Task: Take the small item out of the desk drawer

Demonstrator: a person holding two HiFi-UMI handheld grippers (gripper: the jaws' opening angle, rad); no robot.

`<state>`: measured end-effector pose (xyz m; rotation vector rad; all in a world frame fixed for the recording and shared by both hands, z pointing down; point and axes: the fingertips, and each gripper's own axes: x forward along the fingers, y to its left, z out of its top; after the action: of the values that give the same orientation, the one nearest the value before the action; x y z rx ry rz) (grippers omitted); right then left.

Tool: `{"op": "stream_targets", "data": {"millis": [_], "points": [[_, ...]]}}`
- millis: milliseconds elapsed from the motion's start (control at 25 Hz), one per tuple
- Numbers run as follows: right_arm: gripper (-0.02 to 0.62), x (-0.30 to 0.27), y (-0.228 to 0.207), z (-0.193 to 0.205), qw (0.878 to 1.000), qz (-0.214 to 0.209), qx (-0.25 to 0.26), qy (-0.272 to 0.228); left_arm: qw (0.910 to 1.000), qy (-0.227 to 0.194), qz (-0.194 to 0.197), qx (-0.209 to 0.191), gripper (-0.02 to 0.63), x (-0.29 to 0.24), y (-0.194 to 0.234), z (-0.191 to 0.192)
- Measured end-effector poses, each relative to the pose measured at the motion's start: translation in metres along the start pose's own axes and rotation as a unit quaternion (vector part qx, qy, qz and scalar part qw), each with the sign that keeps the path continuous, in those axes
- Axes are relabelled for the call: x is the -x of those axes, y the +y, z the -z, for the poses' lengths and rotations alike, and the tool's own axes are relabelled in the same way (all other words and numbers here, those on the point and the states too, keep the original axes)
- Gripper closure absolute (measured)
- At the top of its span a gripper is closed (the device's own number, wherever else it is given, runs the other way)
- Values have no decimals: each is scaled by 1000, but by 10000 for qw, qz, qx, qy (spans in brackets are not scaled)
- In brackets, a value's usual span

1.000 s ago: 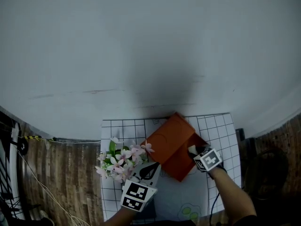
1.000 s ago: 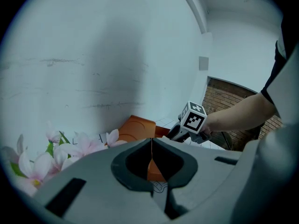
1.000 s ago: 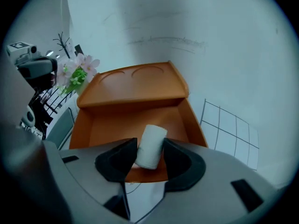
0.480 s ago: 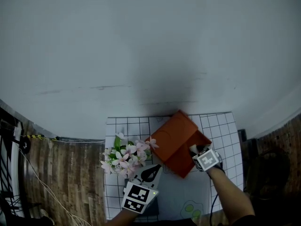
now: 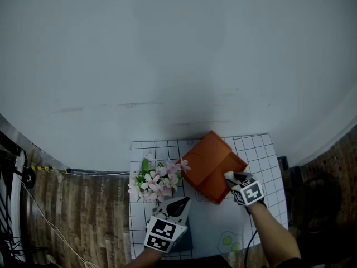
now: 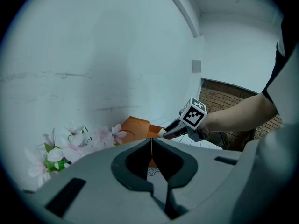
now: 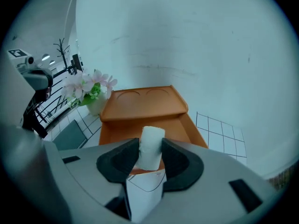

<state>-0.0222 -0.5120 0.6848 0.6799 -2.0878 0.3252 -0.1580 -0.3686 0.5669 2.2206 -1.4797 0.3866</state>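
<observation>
**Right gripper** (image 7: 150,158): lower right of the head view, at the front edge of the drawer. Its jaws have just been closing and now pinch the small white block (image 7: 152,138), which stands upright between the pads.

**Small white block:** the task's item. It is held over the open drawer (image 7: 117,135). Whether it has fully cleared the drawer's front wall cannot be told.

**Left gripper** (image 6: 152,142): lower left of the head view, well apart from the drawer. Its jaws are pressed together with nothing between them.

**Orange desk drawer unit** (image 5: 207,159): sits on the gridded worktop (image 5: 261,159) near the wall, with a tray-like top and the drawer pulled out towards the camera.

**Pink artificial flowers** (image 5: 157,178): just beside the unit, on its left in the head view.

**Progress:** by my judgement the task is well advanced. The drawer is open and the item is gripped and apparently raised. What is left is to carry the block clear of the unit and set it down on the worktop.
</observation>
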Motion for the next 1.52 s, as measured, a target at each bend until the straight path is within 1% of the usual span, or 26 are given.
{"op": "stream_targets", "data": {"millis": [240, 440, 600, 800, 920, 1000, 1120, 1320, 1440, 1520], "points": [[445, 62, 29, -10, 9965, 14, -556, -618, 9992, -159, 327, -134, 594, 31, -21, -6], [445, 114, 53, -19, 9913, 78, -810, -1036, 9975, -235, 643, -172, 594, 41, -30, -13], [445, 152, 70, -22, 9837, 6, -970, -1517, 9953, -285, 881, -267, 594, 41, -47, -23], [445, 183, 81, -17, 9724, -213, -1161, -2011, 9941, -230, 976, -421, 594, 34, -69, -27], [445, 201, 79, -12, 9663, -320, -1226, -2239, 9939, -204, 1008, -408, 594, 27, -85, -33], [445, 216, 77, -10, 9616, -355, -1253, -2415, 9939, -219, 1002, -411, 594, 24, -95, -39], [445, 247, 71, -5, 9533, -300, -1211, -2750, 9938, -281, 982, -435, 594, 17, -114, -49], [445, 304, 62, 11, 9332, -345, -1255, -3351, 9933, -349, 934, -577, 594, 13, -152, -68], [446, 333, 55, 23, 9224, -337, -1210, -3652, 9921, -339, 998, -677, 594, 9, -175, -77], [446, 352, 49, 30, 9128, -324, -1231, -3880, 9912, -359, 1071, -695, 594, 6, -188, -84]]}}
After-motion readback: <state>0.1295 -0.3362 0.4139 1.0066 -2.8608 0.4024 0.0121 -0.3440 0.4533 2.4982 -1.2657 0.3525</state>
